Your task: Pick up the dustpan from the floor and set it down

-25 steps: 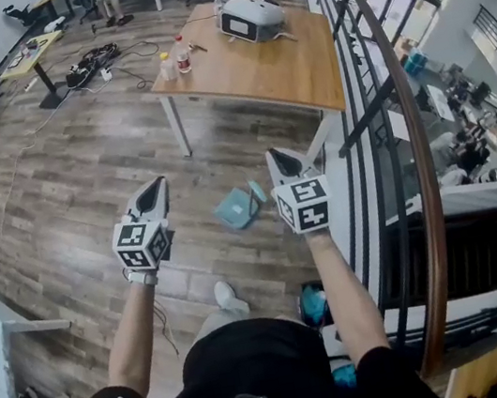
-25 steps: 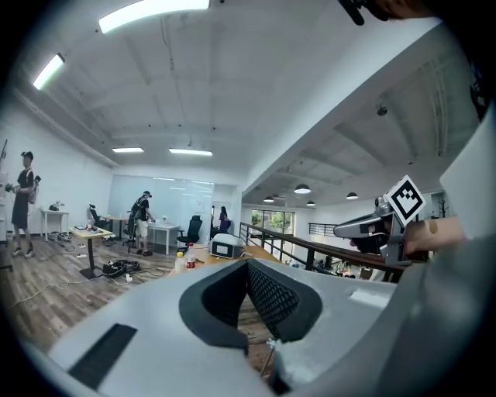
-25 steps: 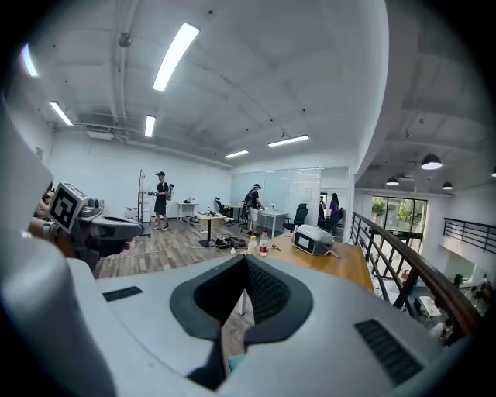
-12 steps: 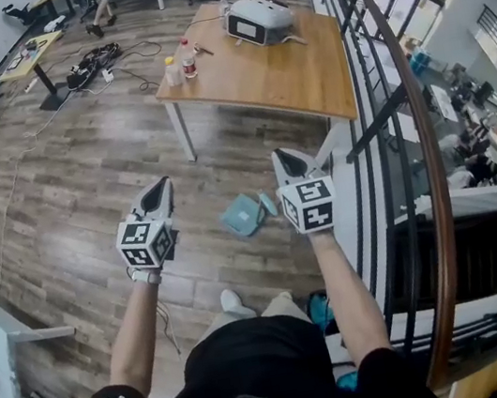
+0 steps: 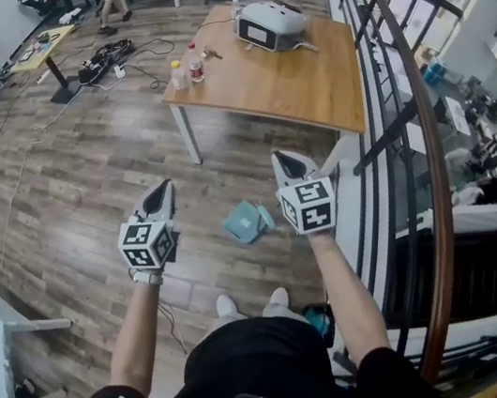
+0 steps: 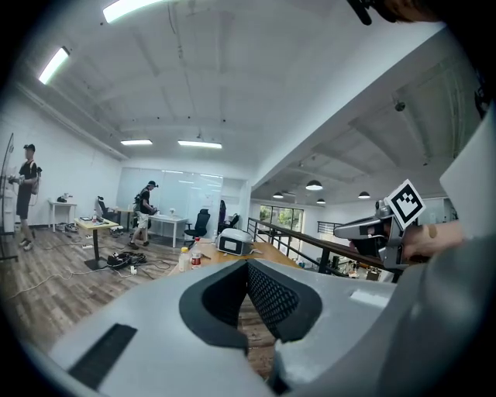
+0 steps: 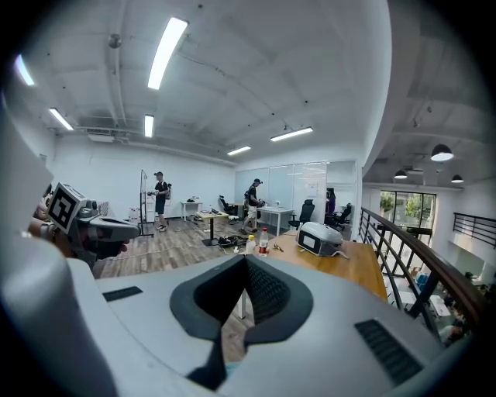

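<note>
The teal dustpan [image 5: 245, 221] lies on the wood floor, seen in the head view between my two grippers and a little below their tips. My left gripper [image 5: 161, 199] is held out level to the dustpan's left, jaws together and empty; its own view shows the tips [image 6: 248, 265] meeting. To the dustpan's right is my right gripper [image 5: 288, 165], which is also shut with nothing in it, and its jaws [image 7: 246, 260] close to a point in its own view. Neither gripper touches the dustpan.
A wooden table [image 5: 305, 88] stands just beyond the dustpan with bottles [image 5: 185, 69] and a grey-white machine [image 5: 270, 25] on it. A railing [image 5: 409, 136] runs along the right. Cables [image 5: 105, 58] and desks lie far left, with people at the far end.
I have stepped forward: the table and the dustpan have slid nearer in the head view. Both grippers keep their pose and stay shut. My feet now stand side by side.
</note>
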